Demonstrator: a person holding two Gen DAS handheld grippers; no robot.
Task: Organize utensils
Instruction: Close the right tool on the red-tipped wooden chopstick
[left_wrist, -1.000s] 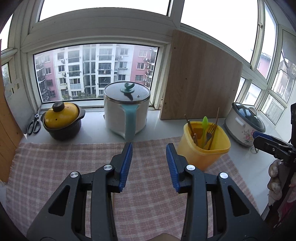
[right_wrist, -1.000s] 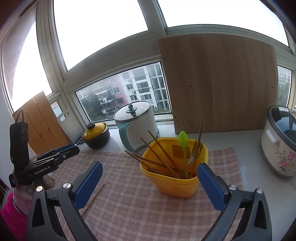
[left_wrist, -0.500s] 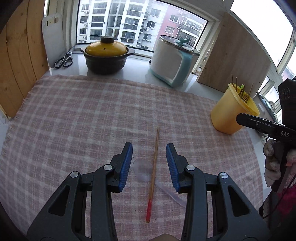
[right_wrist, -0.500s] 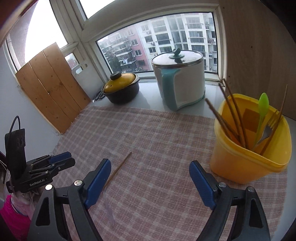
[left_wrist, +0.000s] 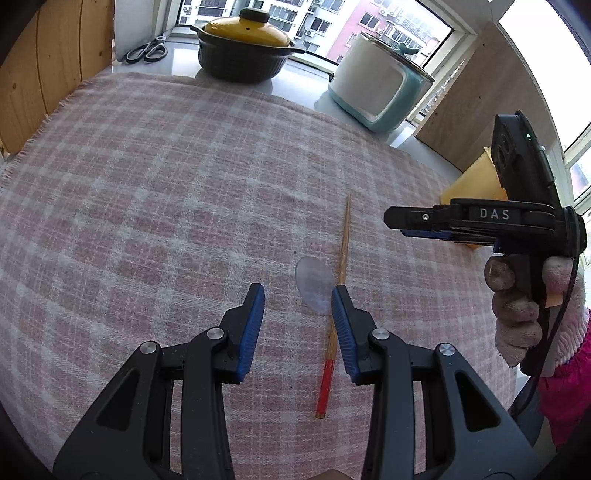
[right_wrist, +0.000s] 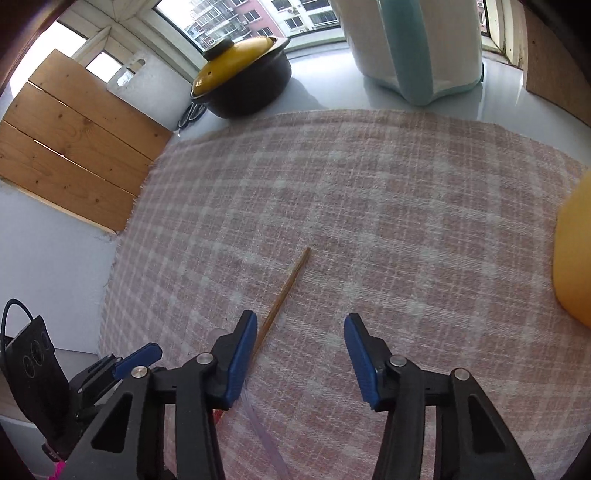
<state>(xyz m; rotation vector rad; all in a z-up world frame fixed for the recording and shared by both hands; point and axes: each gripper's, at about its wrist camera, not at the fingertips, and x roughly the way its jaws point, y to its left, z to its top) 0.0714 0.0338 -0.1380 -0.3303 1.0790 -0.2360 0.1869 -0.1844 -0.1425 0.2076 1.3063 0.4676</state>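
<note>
While both grippers hang over the cloth, the loose utensils lie flat and untouched:

Chopstick (left_wrist: 341, 258): slim wooden stick w/ red-painted butt, tapering to a point at the far end; lies on the plaid cloth (left_wrist: 166, 184) just under the L gripper's right-hand finger, partly hidden by it.

Clear spoon (left_wrist: 313, 286): see-through plastic, bowl just beside the chopstick; handle shows only as a faint strip in the R wrist view. Hard to spot against the weave.

L gripper (left_wrist: 298, 299): jaws part-open, nothing between the pads; spoon bowl sits below the gap.

R gripper (right_wrist: 300, 332): jaws have just been closing, nothing between them; only bare cloth in the gap, chopstick tip end running off beside the left-hand finger.

Handling, chopstick: prob. very light, stiff, smooth. Thin and flat on fabric, so pads must straddle it crosswise and pinch low; mid-shaft near the red section looks the best hold, to keep it from swinging.

Handling, spoon: prob. light, slick, somewhat brittle; thin handle is the likelier grip than the rounded bowl.

Cloth: pink-white woven check, soft, fringed edge; may bunch if the fingertips dig in.

Yellow bin (right_wrist: 574, 258): smooth plastic tub at the cloth's right edge, well apart from the chopstick; likely destination.

Backdrop: yellow-lidded dark pot (left_wrist: 245, 48), white-and-teal cooker (left_wrist: 376, 96), scissors (left_wrist: 146, 51), wood boards.
</note>
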